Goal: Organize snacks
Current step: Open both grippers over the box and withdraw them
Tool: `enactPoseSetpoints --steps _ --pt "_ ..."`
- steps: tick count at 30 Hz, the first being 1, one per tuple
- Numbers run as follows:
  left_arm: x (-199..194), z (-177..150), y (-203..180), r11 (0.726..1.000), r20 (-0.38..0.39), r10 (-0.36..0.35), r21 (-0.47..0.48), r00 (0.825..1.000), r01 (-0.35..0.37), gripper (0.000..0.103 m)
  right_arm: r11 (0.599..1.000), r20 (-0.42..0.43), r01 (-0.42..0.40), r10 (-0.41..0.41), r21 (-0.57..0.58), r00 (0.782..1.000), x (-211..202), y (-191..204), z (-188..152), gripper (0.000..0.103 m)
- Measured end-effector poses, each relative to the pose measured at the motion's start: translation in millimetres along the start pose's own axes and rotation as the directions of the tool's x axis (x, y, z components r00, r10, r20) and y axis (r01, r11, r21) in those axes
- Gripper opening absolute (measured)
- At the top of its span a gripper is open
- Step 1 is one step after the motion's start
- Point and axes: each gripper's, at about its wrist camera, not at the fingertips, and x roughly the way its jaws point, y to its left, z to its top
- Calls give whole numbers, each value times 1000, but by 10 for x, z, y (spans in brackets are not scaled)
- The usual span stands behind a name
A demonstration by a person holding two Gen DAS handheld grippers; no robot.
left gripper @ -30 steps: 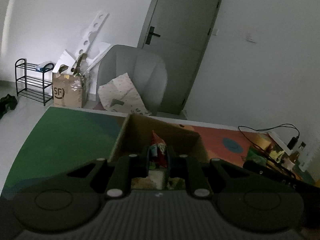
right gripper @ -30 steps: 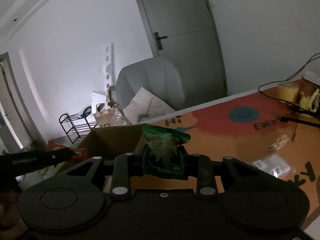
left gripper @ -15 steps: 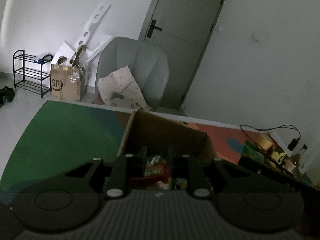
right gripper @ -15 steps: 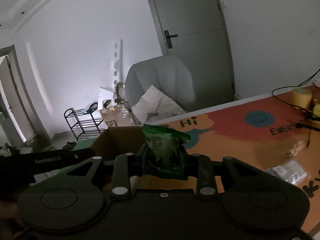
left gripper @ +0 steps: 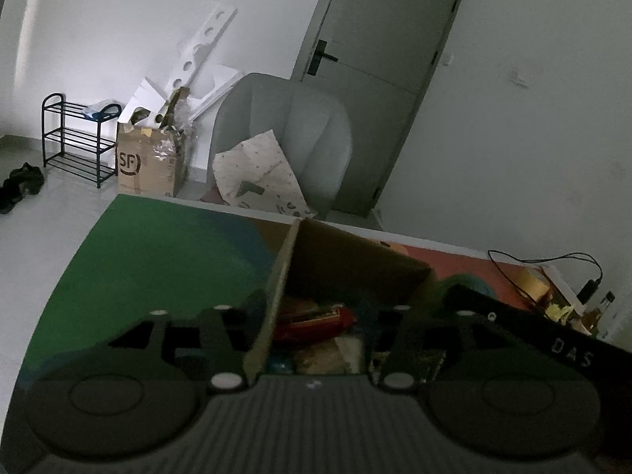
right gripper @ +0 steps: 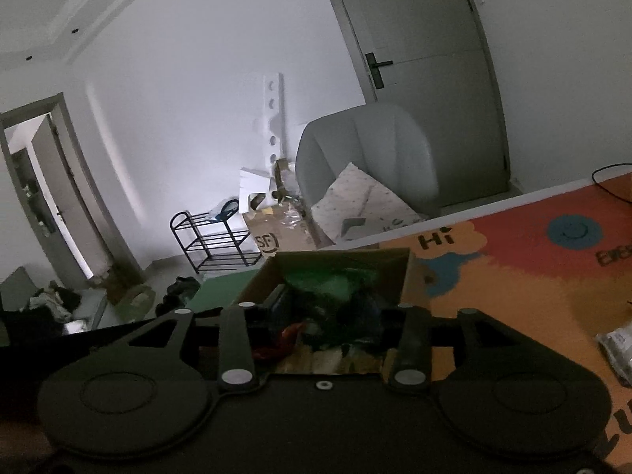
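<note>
Now, left claw [left gripper: 316, 316]: spread wide; red packet [left gripper: 316, 318] released inside cardboard box [left gripper: 355, 260].
Right claw [right gripper: 322, 316]: spread; green packet [right gripper: 335, 284] dropping in, 12 o'clock.
Meaning: both snacks boxed; more wait on worktop [right gripper: 513, 276].

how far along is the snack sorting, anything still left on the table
Done: the cardboard box already holds several snacks, including a red packet and a green packet. In hand: nothing; both the left tongs and the right tongs are spread open over the box. Left: at least one clear packet lies on the colourful mat to the right; more may lie out of view.
</note>
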Motion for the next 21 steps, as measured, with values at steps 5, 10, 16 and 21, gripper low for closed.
enactPoseSetpoints --steps 5,10,16,21 --pt "-29 -8 -53 1000 9 -1 -2 1000 1 79 999 2 32 -32 19 999 -85 -86 -17 51" --pt "-39 -28 -152 1000 16 -10 8 1000 9 88 997 3 71 -71 30 997 -197 -224 -57 58" --pt "-33 -86 -346 999 3 -33 27 999 33 92 992 12 114 -115 55 993 -358 -439 -76 61" --pt "-34 -129 -503 998 1 -33 48 999 33 97 988 28 133 -136 78 990 -484 -596 -85 74"
